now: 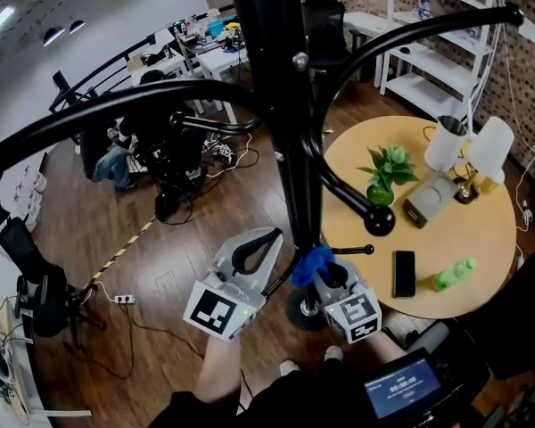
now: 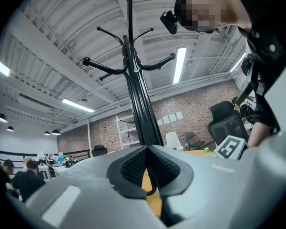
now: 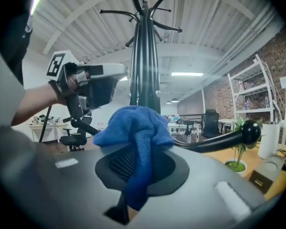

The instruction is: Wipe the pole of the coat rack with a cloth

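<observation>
The black coat rack pole [image 1: 290,105] runs from the top of the head view down to its round base [image 1: 296,310] on the wood floor. My right gripper [image 1: 319,273] is shut on a bunched blue cloth [image 1: 311,264], held against the pole's lower part. In the right gripper view the blue cloth [image 3: 136,128] hangs over my right gripper [image 3: 138,149], with the pole [image 3: 145,75] right behind it. My left gripper [image 1: 275,237] sits just left of the pole, shut and empty. In the left gripper view the pole [image 2: 138,104] rises straight beyond my left gripper [image 2: 147,148].
Curved rack arms with ball ends [image 1: 379,219] stick out over my grippers. A round wooden table [image 1: 481,239] at the right carries a potted plant [image 1: 388,172], a phone [image 1: 404,273] and a green bottle [image 1: 452,275]. A power strip [image 1: 123,299] and cables lie on the floor at left.
</observation>
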Motion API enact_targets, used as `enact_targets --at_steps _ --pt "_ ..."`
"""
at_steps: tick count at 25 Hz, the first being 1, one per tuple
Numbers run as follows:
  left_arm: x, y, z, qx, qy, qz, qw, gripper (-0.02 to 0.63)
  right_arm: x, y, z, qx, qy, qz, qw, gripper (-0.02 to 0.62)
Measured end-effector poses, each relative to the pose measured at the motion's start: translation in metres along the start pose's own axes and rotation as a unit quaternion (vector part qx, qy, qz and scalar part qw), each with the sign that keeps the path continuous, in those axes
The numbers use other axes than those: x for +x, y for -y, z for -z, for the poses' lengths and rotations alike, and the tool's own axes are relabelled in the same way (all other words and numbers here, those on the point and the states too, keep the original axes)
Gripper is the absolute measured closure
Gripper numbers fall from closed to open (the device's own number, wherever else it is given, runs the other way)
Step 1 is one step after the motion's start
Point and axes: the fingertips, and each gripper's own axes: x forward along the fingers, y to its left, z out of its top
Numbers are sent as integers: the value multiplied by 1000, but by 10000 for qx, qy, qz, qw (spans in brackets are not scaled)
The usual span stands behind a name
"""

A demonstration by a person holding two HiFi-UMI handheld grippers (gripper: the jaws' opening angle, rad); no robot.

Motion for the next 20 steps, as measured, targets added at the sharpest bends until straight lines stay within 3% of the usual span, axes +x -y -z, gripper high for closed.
enact_targets --at_steps 4,9,16,20 --pt "-1 0 -1 -5 10 -41 10000 603 -4 -3 -17 5 161 -101 9998 545" --pt "-1 -2 -15 116 152 -29 9998 603 -19 -10 -102 -40 1022 -254 9944 545" --pt "3 -3 -48 327 509 -13 9982 603 -45 -17 -249 -464 2453 -475 9672 545" --pt "3 -4 -67 488 705 13 9963 603 -53 -18 -298 -588 2817 -556 9561 545"
